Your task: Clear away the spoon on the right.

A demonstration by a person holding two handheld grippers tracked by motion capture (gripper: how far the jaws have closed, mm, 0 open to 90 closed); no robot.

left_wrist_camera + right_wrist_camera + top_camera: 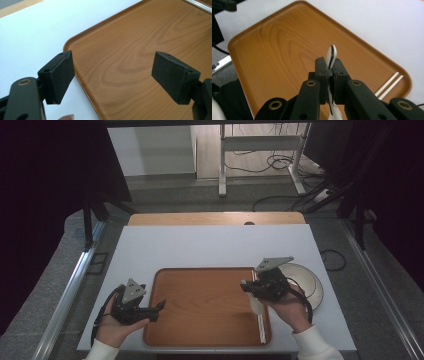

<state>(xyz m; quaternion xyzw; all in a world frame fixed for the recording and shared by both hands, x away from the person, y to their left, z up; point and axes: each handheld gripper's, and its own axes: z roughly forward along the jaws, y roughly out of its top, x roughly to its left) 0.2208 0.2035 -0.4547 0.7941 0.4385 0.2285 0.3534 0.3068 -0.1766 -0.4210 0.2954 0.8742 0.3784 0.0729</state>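
Above tray (274,45), spoon (331,56) between right claw (329,71) pads

We hold our left tool (161,306) low in an upturned palm, its jaws standing wide apart with nothing between them. Our right hand (286,304) grips the right tool (245,286) from behind, jaws pressed nearly together, both tools pointing inward toward each other.

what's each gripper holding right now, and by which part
The right gripper is shut on a white spoon, clamped partway along it, one end sticking up past the jaws over the tray. The left gripper is open and holds nothing.
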